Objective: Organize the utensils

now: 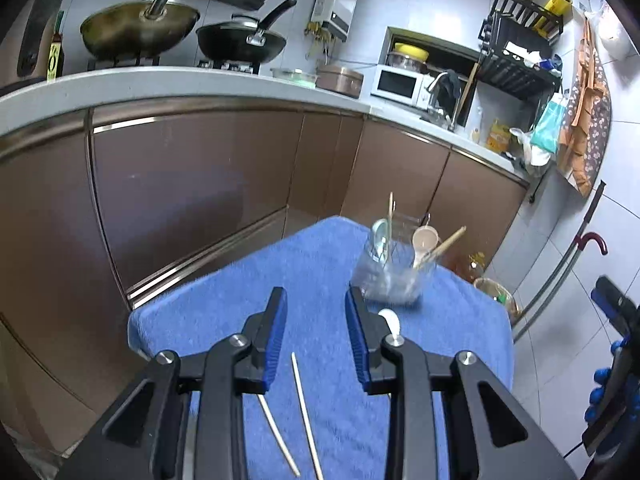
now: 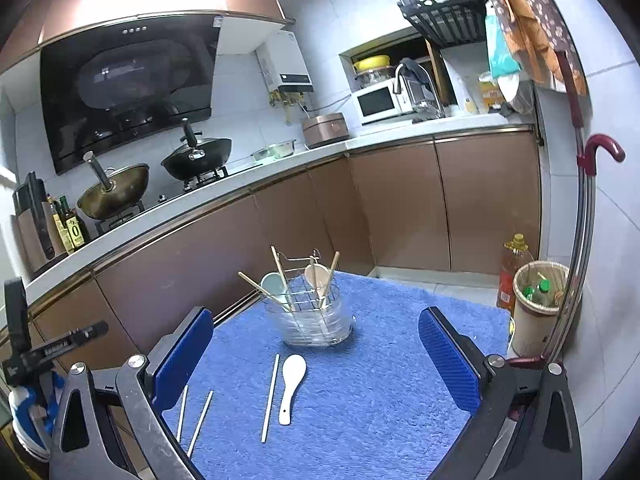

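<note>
A blue towel (image 2: 380, 420) covers the table. On it stands a clear utensil holder (image 2: 316, 320) with two spoons and several chopsticks in it; the left wrist view shows the holder (image 1: 390, 276) blurred. In front of it lie a white spoon (image 2: 291, 384) and one chopstick (image 2: 271, 396). Two more chopsticks (image 2: 192, 416) lie further left. My right gripper (image 2: 316, 316) is wide open and empty, above the towel's near side. My left gripper (image 1: 316, 300) is open with nothing between its pads, over the two chopsticks (image 1: 306, 412). Its right finger partly hides the white spoon (image 1: 392, 320).
Brown cabinets (image 2: 400, 200) under a white counter (image 1: 120, 84) run behind the table, with two woks on the stove. On the floor to the right are an oil bottle (image 2: 514, 268) and a bin (image 2: 536, 304) holding bottles. A hand in a blue glove (image 1: 600, 392) shows at the right edge.
</note>
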Demonstrator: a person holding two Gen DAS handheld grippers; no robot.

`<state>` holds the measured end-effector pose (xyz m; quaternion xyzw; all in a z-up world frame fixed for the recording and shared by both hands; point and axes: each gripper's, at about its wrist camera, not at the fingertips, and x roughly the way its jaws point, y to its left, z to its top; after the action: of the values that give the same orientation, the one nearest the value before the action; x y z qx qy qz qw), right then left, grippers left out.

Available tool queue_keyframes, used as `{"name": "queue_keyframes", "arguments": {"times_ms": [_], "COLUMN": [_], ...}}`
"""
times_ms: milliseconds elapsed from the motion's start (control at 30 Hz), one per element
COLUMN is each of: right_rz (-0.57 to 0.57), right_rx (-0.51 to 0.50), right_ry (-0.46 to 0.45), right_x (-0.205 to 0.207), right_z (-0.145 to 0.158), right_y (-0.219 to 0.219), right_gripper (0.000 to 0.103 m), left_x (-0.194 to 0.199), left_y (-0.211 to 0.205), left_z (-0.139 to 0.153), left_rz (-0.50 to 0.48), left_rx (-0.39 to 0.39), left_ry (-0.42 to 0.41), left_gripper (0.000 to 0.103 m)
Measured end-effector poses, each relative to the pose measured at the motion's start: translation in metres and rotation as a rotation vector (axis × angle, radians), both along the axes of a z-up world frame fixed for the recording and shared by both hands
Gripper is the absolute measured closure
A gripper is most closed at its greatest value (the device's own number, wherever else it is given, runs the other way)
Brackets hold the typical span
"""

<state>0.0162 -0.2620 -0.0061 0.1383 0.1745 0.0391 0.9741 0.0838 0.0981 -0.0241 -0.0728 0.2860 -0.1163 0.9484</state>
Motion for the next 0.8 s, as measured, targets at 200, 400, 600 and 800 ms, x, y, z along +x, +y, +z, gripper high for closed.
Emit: {"name": "queue_keyframes", "arguments": {"times_ms": [200, 400, 600, 800], "right_rz": [0.048, 0.121, 0.214, 0.267], "right_rx": [0.002, 0.036, 0.094, 0.155], "right_ry": [0.086, 0.212, 0.350, 0.477], "right_x": [0.010, 0.039, 0.084, 0.140], "right_z": [-0.009, -0.040, -0.082, -0.132], "right_y": [0.012, 0.024, 0.030, 0.030], "right_gripper": [0.000, 0.000, 0.015, 0.034], "left_x": [0.004, 0.024, 0.062, 0.098], "left_y": [0.001, -0.004, -0.017, -0.023], "left_z": [-0.032, -0.065, -0.108, -0.149], "left_rz": [-0.028, -0.072, -0.098, -0.064], "left_rx": [-0.025, -0.047, -0.058, -0.036], "left_ry": [0.119, 0.251, 0.425, 0.553], "left_gripper": [0.074, 0.075, 0.075, 0.075]}}
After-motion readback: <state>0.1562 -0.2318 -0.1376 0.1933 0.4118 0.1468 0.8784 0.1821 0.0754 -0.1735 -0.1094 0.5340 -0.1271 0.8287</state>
